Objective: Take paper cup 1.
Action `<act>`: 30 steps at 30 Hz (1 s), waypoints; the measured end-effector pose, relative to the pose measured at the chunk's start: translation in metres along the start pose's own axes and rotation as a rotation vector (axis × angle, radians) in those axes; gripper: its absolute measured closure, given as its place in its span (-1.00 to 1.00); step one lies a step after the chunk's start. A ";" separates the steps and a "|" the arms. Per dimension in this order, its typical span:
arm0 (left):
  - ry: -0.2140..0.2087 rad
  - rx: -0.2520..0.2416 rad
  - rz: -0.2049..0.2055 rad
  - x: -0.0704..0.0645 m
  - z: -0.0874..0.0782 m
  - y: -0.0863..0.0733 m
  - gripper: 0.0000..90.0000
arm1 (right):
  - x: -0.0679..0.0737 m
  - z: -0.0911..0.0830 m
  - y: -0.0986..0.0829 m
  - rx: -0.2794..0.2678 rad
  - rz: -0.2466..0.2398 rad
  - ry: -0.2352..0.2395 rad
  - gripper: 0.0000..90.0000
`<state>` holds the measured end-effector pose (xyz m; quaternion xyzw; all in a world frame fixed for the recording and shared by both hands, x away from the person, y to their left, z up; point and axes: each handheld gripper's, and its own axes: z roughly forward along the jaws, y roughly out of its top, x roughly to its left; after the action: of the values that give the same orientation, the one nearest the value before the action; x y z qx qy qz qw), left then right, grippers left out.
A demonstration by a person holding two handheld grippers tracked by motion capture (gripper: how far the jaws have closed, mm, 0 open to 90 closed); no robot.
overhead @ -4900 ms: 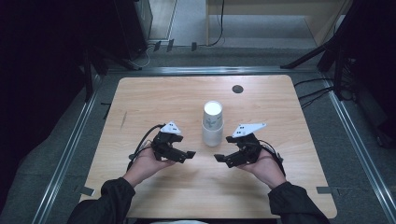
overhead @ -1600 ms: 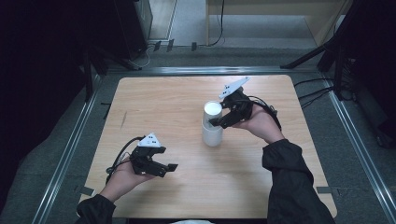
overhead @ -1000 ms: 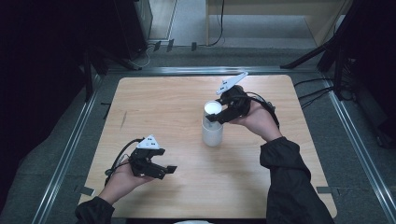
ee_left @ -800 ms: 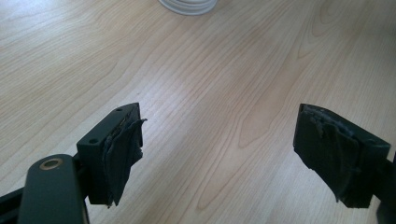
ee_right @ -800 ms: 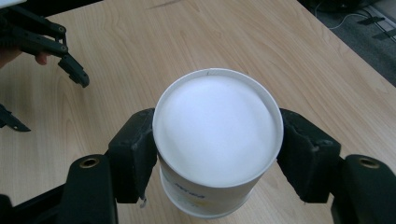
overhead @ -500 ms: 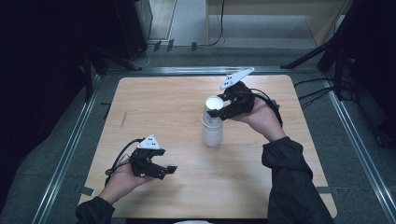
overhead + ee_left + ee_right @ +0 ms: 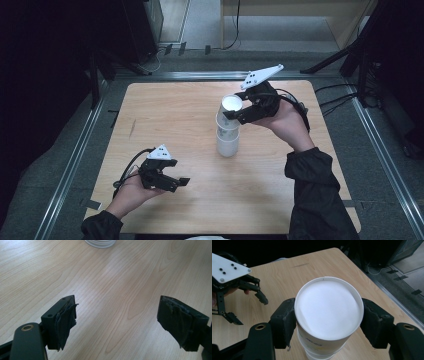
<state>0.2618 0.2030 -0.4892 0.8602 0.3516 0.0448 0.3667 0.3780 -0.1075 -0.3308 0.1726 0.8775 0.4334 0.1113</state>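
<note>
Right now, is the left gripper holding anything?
No. The left gripper has its jaws wide apart over the bare table, with nothing between them.

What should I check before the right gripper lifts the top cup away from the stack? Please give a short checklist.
1. Right gripper jaws on both sides of the top cup: ok.
2. Top cup partly raised from the stack: ok.
3. Second cup sticking to it: cannot tell.
4. Left gripper open and apart from the stack: ok.
5. Stack upright on the table: ok.
</note>
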 end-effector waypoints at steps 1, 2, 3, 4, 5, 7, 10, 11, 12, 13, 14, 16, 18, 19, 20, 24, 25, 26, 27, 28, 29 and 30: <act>0.000 -0.001 0.000 0.000 0.000 0.000 -0.65 | 0.001 -0.002 0.001 -0.003 -0.004 -0.002 -0.24; 0.001 -0.001 0.001 0.000 0.000 0.000 -0.65 | 0.002 -0.005 0.002 -0.007 -0.008 -0.005 -0.24; 0.002 -0.002 0.002 0.000 0.000 0.000 -0.65 | 0.003 -0.007 0.004 -0.009 -0.013 -0.011 -0.24; 0.009 -0.005 0.005 -0.001 0.000 0.000 -0.65 | 0.004 -0.010 0.004 -0.010 -0.017 -0.015 -0.24; 0.011 -0.012 0.007 -0.001 -0.001 0.001 -0.65 | 0.005 -0.012 0.005 -0.011 -0.018 -0.016 -0.24; 0.012 -0.028 0.009 -0.001 -0.003 0.002 -0.65 | 0.006 -0.017 0.007 -0.017 -0.025 -0.019 -0.24; 0.009 -0.036 0.012 -0.001 -0.004 0.003 -0.65 | 0.011 -0.025 0.009 -0.021 -0.029 -0.016 -0.24; 0.007 -0.035 0.014 -0.001 -0.004 0.003 -0.65 | 0.013 -0.028 0.009 -0.023 -0.034 -0.015 -0.24; 0.008 -0.033 0.017 -0.001 -0.003 0.004 -0.65 | 0.015 -0.030 0.010 -0.023 -0.036 -0.010 -0.24; 0.008 -0.033 0.017 -0.001 -0.003 0.004 -0.65 | 0.017 -0.032 0.010 -0.023 -0.036 -0.004 -0.24; 0.004 -0.033 0.023 0.000 -0.003 0.005 -0.65 | 0.019 -0.034 0.010 -0.020 -0.034 0.000 -0.24; 0.001 -0.034 0.029 -0.001 -0.002 0.007 -0.65 | 0.022 -0.036 0.009 -0.019 -0.030 0.007 -0.24; -0.005 -0.037 0.037 -0.001 0.000 0.009 -0.65 | 0.025 -0.037 0.008 -0.019 -0.030 0.017 -0.24; -0.008 -0.040 0.039 -0.001 0.000 0.010 -0.65 | 0.026 -0.038 0.006 -0.018 -0.028 0.021 -0.24; -0.011 -0.041 0.046 0.000 0.001 0.012 -0.65 | 0.027 -0.039 0.005 -0.018 -0.029 0.023 -0.24; -0.026 -0.046 0.064 -0.001 0.004 0.018 -0.65 | 0.031 -0.041 -0.002 -0.015 -0.015 0.029 -0.24; -0.029 -0.048 0.070 -0.001 0.005 0.019 -0.65 | 0.032 -0.042 -0.003 -0.016 -0.012 0.029 -0.24; -0.035 -0.050 0.074 -0.002 0.006 0.021 -0.65 | 0.034 -0.042 -0.005 -0.015 -0.004 0.032 -0.24; -0.040 -0.053 0.081 -0.002 0.007 0.023 -0.65 | 0.035 -0.043 -0.007 -0.011 -0.001 0.037 -0.24; -0.045 -0.058 0.088 -0.002 0.008 0.025 -0.65 | 0.037 -0.043 -0.009 -0.006 0.001 0.038 -0.24; -0.053 -0.061 0.092 -0.003 0.009 0.027 -0.65 | 0.038 -0.044 -0.011 -0.001 0.003 0.038 -0.24; -0.064 -0.067 0.090 -0.003 0.009 0.029 -0.65 | 0.040 -0.044 -0.013 0.005 0.003 0.037 -0.24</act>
<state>0.2791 0.1816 -0.4766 0.8633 0.2992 0.0454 0.4039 0.3237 -0.1304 -0.3164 0.1662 0.8801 0.4347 0.0939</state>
